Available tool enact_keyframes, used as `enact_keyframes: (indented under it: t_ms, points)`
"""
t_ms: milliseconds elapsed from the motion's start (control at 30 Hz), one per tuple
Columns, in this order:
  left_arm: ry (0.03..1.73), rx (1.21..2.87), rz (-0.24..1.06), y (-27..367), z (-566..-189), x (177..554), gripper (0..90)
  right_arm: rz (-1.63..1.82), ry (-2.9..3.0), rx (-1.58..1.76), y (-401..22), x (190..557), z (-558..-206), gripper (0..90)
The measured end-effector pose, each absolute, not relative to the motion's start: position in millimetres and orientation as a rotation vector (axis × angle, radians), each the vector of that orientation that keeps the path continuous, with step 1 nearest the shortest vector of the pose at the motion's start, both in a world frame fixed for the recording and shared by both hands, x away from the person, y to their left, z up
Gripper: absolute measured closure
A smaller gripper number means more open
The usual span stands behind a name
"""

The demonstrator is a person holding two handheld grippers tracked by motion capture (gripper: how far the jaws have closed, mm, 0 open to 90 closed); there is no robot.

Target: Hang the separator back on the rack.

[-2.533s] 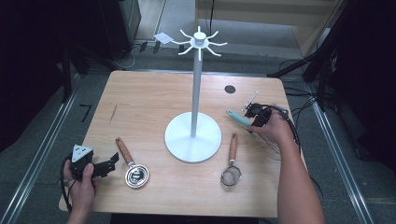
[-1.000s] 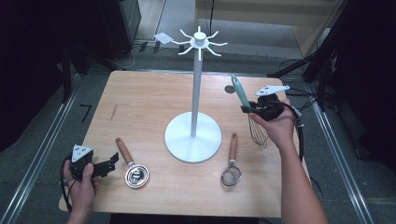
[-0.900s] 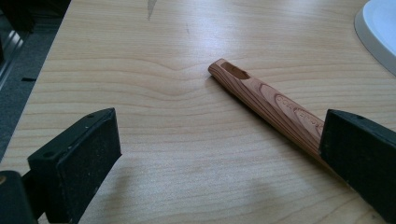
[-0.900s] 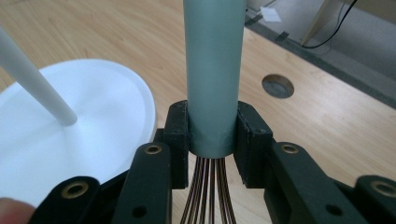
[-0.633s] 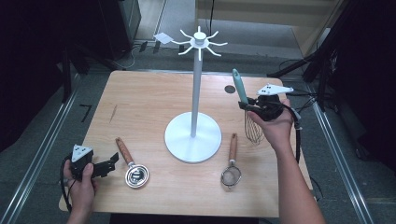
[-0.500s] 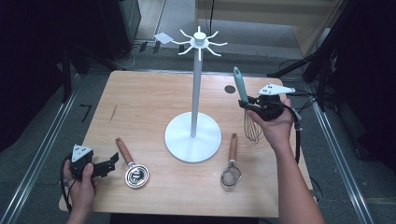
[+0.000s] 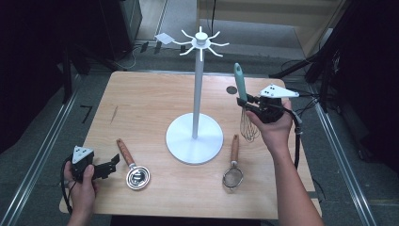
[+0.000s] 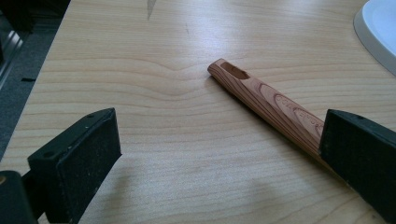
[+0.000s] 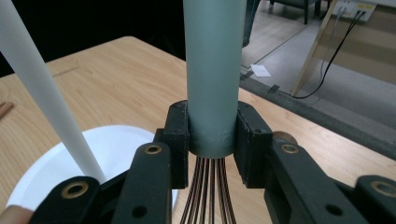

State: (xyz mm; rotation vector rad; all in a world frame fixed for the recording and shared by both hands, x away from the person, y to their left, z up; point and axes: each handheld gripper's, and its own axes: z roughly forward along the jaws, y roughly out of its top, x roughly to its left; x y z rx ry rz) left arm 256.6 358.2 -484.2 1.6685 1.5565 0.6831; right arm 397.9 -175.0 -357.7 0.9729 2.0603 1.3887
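Whisk stands upright in right gripper, handle up, wires down.

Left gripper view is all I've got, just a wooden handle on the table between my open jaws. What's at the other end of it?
Observer: A small round metal cup; it's the wood-handled measuring cup lying left of the white stand.
Operator: What's the right tool doing?
Observer: The right tool is shut on a whisk, clamped at the bottom of its teal handle, wires hanging down.
Operator: Anything else on the table?
Observer: A wood-handled strainer lies right of the stand's base.
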Motion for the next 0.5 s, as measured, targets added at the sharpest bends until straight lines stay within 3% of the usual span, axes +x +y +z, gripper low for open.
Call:
enact_keyframes:
  t_ms: [500]
  points:
    - [1.556, 1.667, 0.684, 358, -484, 257, 0.0, 1.526, 1.976, 0.938, -160, 379, -341, 70.8]
